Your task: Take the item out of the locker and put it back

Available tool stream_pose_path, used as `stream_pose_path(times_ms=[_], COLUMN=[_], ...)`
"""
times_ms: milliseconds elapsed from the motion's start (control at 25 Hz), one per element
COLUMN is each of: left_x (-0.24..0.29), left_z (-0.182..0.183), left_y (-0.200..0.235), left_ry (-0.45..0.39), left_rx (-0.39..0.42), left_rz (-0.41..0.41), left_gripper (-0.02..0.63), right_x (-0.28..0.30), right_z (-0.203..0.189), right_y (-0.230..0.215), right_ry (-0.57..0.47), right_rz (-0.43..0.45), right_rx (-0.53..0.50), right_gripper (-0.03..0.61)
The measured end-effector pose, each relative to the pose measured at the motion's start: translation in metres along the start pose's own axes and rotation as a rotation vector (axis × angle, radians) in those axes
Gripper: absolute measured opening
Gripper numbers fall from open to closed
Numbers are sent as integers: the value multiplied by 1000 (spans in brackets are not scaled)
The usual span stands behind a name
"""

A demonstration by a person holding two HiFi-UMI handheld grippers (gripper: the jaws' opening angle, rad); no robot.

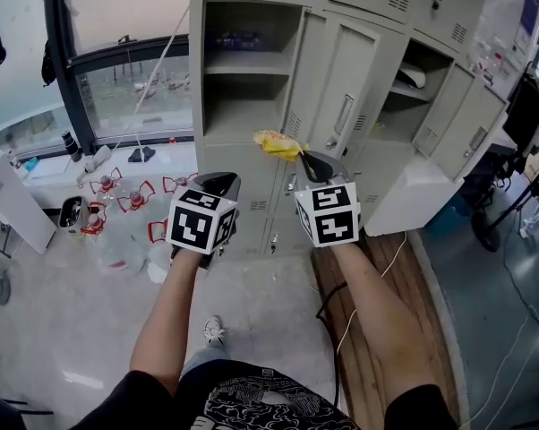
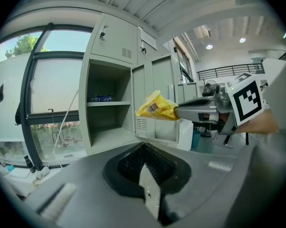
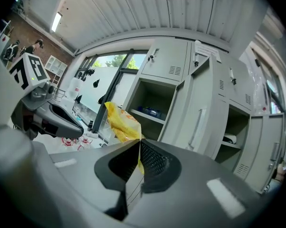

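right tool (image 1: 305,159) clamped on one end of the yellow snack packet (image 1: 277,143) — packet hangs in the air just in front of the open locker (image 1: 248,64), on no shelf. left tool (image 1: 225,184) closed, empty, parked alongside — probably just keeping clear.

yellow crinkled packet (image 1: 277,143) clamped in right hand-held gripper (image 1: 307,159), just outside open grey locker (image 1: 197,72).

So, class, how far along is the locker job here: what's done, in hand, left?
Done: the yellow packet is outside the open locker. In hand: the right tool is shut on it. Left: putting it back; the left tool is shut, empty.
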State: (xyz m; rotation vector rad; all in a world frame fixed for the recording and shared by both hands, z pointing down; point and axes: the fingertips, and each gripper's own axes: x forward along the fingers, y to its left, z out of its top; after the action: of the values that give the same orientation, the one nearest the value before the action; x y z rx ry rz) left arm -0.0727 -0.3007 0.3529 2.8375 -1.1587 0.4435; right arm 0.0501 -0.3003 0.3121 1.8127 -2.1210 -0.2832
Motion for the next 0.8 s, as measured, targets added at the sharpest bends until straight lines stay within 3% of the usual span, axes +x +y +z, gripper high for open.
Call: stream_pose_path(times_ms=[800], left_x=[14], left_z=[11], left_y=[-110], left_ry=[16], left_rx=[81], left_rz=[-159], left_gripper=[0], right_x=[-111], right_z=[-29], right_y=[-55], right_ry=[-10], right_rz=[-143], right_rx=[63], right_gripper=[28])
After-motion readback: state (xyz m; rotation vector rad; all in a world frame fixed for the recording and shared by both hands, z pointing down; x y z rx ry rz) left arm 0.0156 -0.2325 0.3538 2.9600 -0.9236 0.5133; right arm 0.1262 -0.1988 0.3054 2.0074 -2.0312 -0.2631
